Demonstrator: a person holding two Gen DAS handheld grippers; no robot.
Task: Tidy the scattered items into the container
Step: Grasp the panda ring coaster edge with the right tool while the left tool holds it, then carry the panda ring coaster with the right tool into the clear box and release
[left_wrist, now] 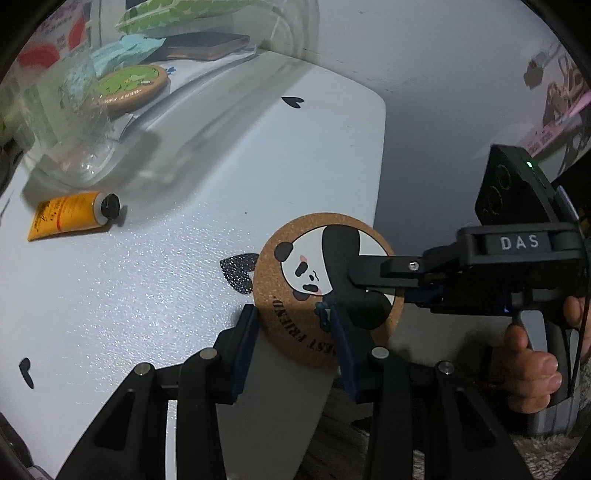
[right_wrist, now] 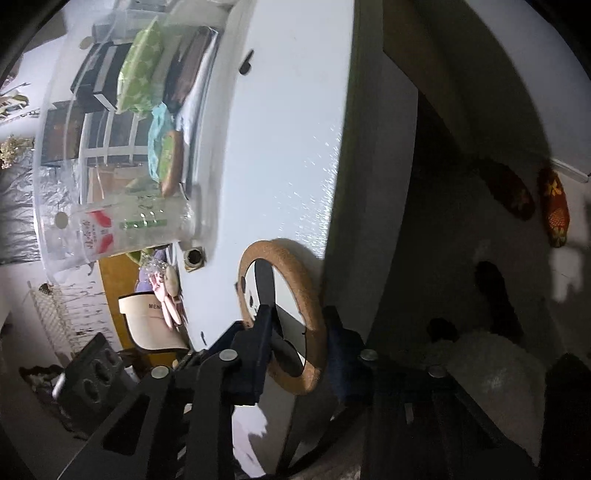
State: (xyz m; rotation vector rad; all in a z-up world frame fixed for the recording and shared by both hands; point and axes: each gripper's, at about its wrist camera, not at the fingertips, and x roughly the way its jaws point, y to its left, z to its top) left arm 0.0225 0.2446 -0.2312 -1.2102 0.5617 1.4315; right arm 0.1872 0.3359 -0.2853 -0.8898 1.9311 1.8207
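A round cork coaster with a panda print [left_wrist: 299,266] lies on the white table [left_wrist: 221,166] and juts out over its right edge. My right gripper [left_wrist: 360,275] comes in from the right, with a person's hand [left_wrist: 532,365] on its handle. It is shut on the coaster [right_wrist: 306,295], one finger on the printed face and the other under it. My left gripper [left_wrist: 292,314] stands partly open over the coaster's near-left rim and grips nothing. An orange tube [left_wrist: 70,218] with a black cap lies at the left. The clear plastic container [left_wrist: 74,140] stands behind the tube.
A green cork coaster [left_wrist: 129,85], a teal packet [left_wrist: 122,51], a green patterned pouch [left_wrist: 166,14] and a dark book [left_wrist: 207,46] lie at the far end of the table. Black heart marks dot the table top. Past the right edge the floor holds slippers [right_wrist: 552,206].
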